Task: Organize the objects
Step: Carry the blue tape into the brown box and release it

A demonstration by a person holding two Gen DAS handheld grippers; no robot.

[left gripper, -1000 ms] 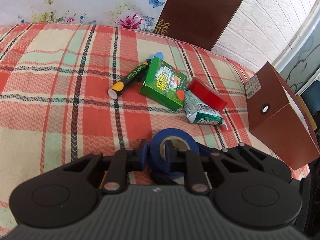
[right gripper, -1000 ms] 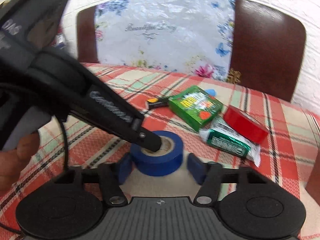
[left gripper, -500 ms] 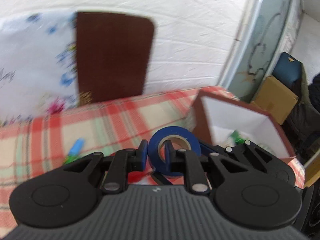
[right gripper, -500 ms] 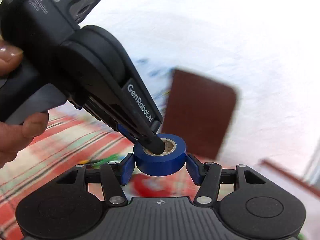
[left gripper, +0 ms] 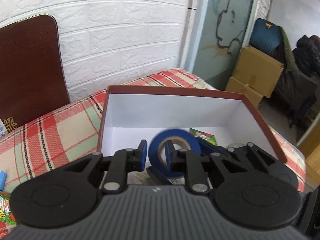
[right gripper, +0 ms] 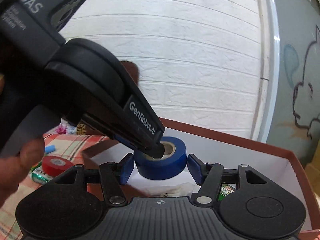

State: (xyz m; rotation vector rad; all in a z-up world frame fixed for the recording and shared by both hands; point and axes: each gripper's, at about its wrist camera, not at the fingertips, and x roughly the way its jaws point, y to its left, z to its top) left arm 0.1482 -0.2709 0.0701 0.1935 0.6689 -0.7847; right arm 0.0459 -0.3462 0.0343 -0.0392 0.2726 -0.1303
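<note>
A blue tape roll (left gripper: 174, 152) hangs over the open brown box (left gripper: 176, 92) with white inside walls. My left gripper (left gripper: 155, 156) has opened: one finger is through the roll's core, the other stands clear of its outer side. In the right wrist view the roll (right gripper: 162, 160) sits between the pads of my right gripper (right gripper: 160, 168), with small gaps on both sides, so it is open. The left gripper's fingertips (right gripper: 158, 148) reach into the roll's core from the upper left. The box rim (right gripper: 240, 142) lies below.
Inside the box lie a green packet (left gripper: 204, 136) and some pale items. On the plaid tablecloth (left gripper: 50, 132) outside are a red tape roll (right gripper: 56, 166), a green pack (right gripper: 40, 178) and a blue piece (right gripper: 50, 149). A brown chair back (left gripper: 30, 70) stands behind.
Both grippers have carried the blue roll from above the table to over the open box. My left gripper's fingers have parted from the roll's wall.
</note>
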